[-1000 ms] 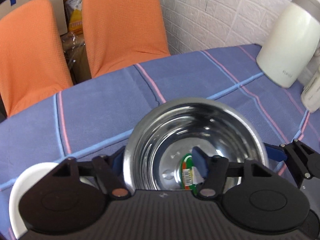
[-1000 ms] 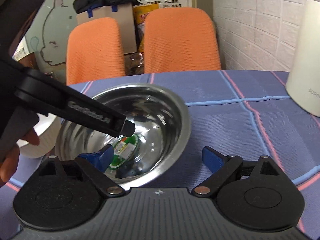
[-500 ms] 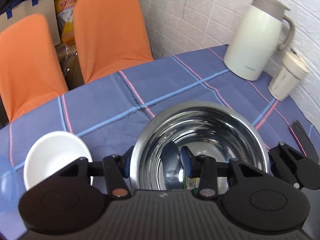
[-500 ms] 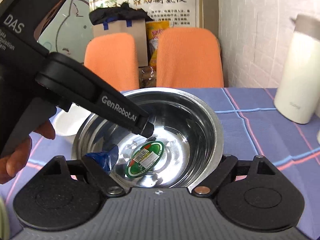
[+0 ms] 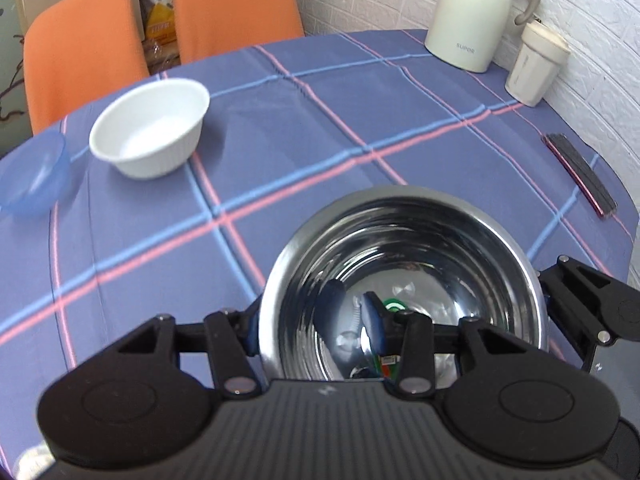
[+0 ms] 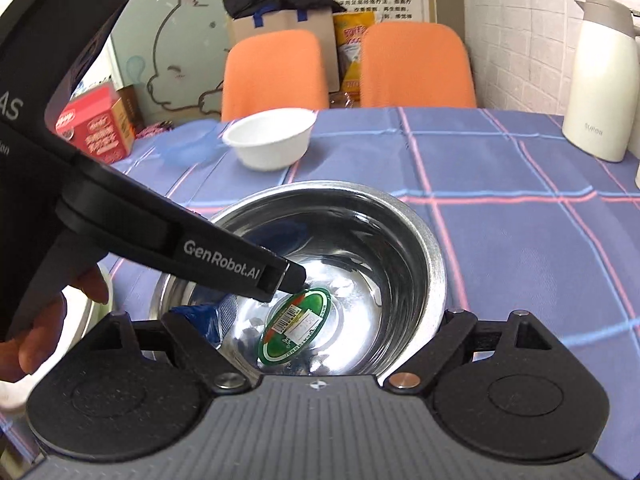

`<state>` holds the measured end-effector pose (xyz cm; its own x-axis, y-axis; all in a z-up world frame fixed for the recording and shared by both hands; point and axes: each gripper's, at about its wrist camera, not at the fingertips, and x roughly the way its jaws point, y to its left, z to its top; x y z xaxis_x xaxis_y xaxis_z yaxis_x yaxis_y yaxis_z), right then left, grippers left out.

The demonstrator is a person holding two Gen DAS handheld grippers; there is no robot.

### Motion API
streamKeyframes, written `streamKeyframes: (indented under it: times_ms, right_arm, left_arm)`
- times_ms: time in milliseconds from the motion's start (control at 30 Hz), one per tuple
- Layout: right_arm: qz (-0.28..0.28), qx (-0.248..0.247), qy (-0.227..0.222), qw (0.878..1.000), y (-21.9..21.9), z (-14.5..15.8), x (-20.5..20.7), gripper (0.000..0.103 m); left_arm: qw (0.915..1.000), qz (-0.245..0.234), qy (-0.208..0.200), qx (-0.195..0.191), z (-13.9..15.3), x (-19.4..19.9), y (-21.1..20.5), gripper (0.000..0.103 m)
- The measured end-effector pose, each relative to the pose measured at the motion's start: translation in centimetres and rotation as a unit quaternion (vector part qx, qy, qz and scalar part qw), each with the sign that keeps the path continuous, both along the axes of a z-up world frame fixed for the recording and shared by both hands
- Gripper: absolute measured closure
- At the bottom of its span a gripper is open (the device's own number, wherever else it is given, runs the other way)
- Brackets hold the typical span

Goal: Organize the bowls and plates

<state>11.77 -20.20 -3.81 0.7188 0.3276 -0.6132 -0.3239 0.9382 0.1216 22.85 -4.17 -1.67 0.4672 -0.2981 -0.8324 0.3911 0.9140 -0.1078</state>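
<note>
Steel round mixing bowl [image 5: 404,276] with a green label inside is held above the blue plaid desk [image 5: 280,152], its rim pinched by both grippers: left gripper [image 5: 316,332] and right gripper [image 6: 320,332] jaws each straddle the wall. White ribbed bowl [image 5: 150,128] and clear blue bowl [image 5: 32,180] sit well apart on the desk.

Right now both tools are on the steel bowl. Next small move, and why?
Probably carry the steel bowl, level, toward the white bowl and blue bowl. The left tool pinches its near wall and the right tool grips the opposite wall; the bowl appears to be held above the tablecloth, and the other bowls sit apart, unstacked.
</note>
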Motion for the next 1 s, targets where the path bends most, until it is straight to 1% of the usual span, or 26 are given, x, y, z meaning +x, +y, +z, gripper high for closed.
streamKeyframes:
  times_ms: [167,300,400,500,533,567,600,667,767,833,867,933,1000]
  right_arm:
    - [0.003,-0.001,0.008,1.0,0.1,-0.6,-0.8,0.028]
    - [0.007,0.003,0.019,1.0,0.2,-1.2,-1.0,0.028]
    - [0.011,0.012,0.026,1.0,0.3,-1.9,-1.0,0.028]
    - [0.013,0.013,0.029,0.999,0.4,-2.1,-1.1,0.026]
    - [0.017,0.012,0.033,0.999,0.4,-2.0,-1.2,0.026]
    - [0.021,0.015,0.038,0.999,0.2,-1.9,-1.2,0.028]
    - [0.023,0.023,0.045,0.998,-0.1,-1.7,-1.2,0.027]
    - [0.017,0.04,0.046,0.998,-1.2,-0.9,-1.6,0.027]
    - [-0.003,0.027,0.016,0.999,-3.0,0.8,-2.8,0.027]
    - [-0.018,0.029,-0.002,0.999,-4.1,1.9,-2.8,0.027]
    - [-0.019,0.03,-0.007,0.999,-4.4,2.5,-2.4,0.027]
    - [-0.017,0.024,-0.011,1.0,-4.5,3.3,-0.9,0.027]
    - [-0.01,0.009,-0.018,1.0,-3.9,4.1,0.9,0.027]
  left_arm:
    - [0.9998,0.007,0.013,-0.013,-1.0,-1.2,0.5,0.061]
    - [0.9998,0.009,0.014,-0.012,-1.8,-1.8,0.4,0.061]
    - [0.9999,0.01,0.0,0.002,-1.9,-1.9,0.2,0.061]
    - [0.9999,0.012,-0.003,0.0,-2.0,-1.6,0.3,0.06]
    - [0.9999,0.013,-0.003,-0.002,-2.0,-1.6,0.4,0.054]
    - [0.9999,0.012,-0.003,-0.003,-2.0,-1.6,0.5,0.044]
    - [0.9999,0.013,-0.005,-0.008,-1.9,-1.7,0.7,0.029]
    - [0.9994,0.019,-0.02,-0.021,-1.2,-2.0,1.3,0.03]
    - [0.9976,0.029,-0.046,-0.042,0.6,-2.4,3.4,0.028]
    - [0.9955,0.045,-0.067,-0.048,1.9,-2.3,5.1,0.024]
    - [0.9945,0.054,-0.076,-0.049,2.5,-2.1,5.9,0.023]
    - [0.9924,0.069,-0.09,-0.047,3.5,-1.3,7.5,0.014]
    - [0.9902,0.087,-0.1,-0.044,4.6,0.0,8.9,0.014]
